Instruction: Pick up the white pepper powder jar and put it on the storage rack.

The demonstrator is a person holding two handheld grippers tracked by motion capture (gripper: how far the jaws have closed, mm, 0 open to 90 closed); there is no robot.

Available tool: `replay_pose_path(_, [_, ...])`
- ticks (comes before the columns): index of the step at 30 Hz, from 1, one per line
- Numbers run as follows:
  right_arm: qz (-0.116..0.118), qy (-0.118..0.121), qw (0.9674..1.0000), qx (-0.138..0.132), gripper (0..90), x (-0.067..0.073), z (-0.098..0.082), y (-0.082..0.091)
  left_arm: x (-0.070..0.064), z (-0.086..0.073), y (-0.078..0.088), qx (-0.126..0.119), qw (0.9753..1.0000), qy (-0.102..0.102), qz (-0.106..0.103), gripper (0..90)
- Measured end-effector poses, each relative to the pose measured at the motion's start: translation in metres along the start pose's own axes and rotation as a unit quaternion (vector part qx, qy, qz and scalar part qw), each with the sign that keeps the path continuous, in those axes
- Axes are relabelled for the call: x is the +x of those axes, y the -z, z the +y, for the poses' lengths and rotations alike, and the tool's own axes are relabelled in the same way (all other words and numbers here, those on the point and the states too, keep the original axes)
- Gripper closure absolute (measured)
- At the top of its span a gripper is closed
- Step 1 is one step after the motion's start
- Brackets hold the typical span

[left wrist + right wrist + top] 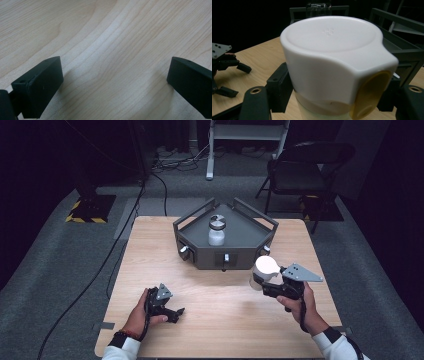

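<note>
Forearms in white sleeves come in over the near edge of the desk (220, 320), one claw in each hand. Left claw (176, 313) sits low near the near-left corner, pointing toward the desk's middle; released, jaws spread wide, nothing between them. Left gripper view: both black jaws far apart over bare light wood grain, close to the surface. Grey three-cornered plate on top of it.

Right claw (261, 281) is near the right edge, clenched on a white-capped container (265, 271). Held clear of the desk surface, just in front of the tray's near-right corner. Right gripper view: container (332, 62) close up, smooth white cap with a flat round top, yellow oval tab on its right side, paler translucent body below the cap. Black jaws press the container from both sides, below the cap. Left claw visible farther off at the left of that view, on the wood.

Dark grey tray (250, 237) with raised rails stands at the far middle of the desk. Small knobs on its front faces. Inside it, upright, a clear jar (216, 231) with a grey-and-white patterned lid, roughly central in the tray, well apart from the held container.

Black cables run across the grey carpet off the desk's left side. Dark folding chair (300, 170) beyond the far-right corner.
</note>
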State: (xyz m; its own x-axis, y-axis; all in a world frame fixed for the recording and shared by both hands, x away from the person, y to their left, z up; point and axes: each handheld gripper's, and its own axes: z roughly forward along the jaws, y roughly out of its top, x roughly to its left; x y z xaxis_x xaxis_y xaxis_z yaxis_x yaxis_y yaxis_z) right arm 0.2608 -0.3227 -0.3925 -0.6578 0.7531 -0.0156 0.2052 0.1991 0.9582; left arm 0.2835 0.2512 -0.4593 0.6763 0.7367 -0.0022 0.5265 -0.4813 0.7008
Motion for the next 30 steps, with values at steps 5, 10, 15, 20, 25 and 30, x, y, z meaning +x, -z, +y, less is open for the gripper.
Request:
replay_pose_path(5, [-0.011, 0.008, 0.9999, -0.006, 29.4, 0.001, 0.008, -0.003, 0.000, 0.000, 0.000, 0.000, 1.0000, 0.000, 0.000, 0.0])
replay_pose_path(10, [-0.023, 0.006, 0.9997, -0.010, 29.4, 0.002, 0.016, -0.004, 0.000, 0.000, 0.000, 0.000, 1.0000, 0.000, 0.000, 0.0])
replay_pose_path(15, [-0.027, 0.010, 0.9995, -0.012, 29.4, 0.003, 0.024, -0.006, 0.000, 0.000, 0.000, 0.000, 1.0000, 0.000, 0.000, 0.0])
replay_pose_path(20, [-0.033, 0.014, 0.9992, -0.015, 29.5, 0.005, 0.030, -0.010, 0.000, 0.000, 0.000, 0.000, 1.0000, 0.000, 0.000, 0.0])
replay_pose_path(25, [-0.033, 0.018, 0.9991, -0.020, 29.5, 0.007, 0.036, -0.014, 0.000, 0.000, 0.000, 0.000, 1.0000, 0.000, 0.000, 0.0])
replay_pose_path(30, [-0.037, 0.025, 0.9987, -0.024, 29.5, 0.008, 0.045, -0.021, 0.000, 0.000, 0.000, 0.000, 1.0000, 0.000, 0.001, 0.0])
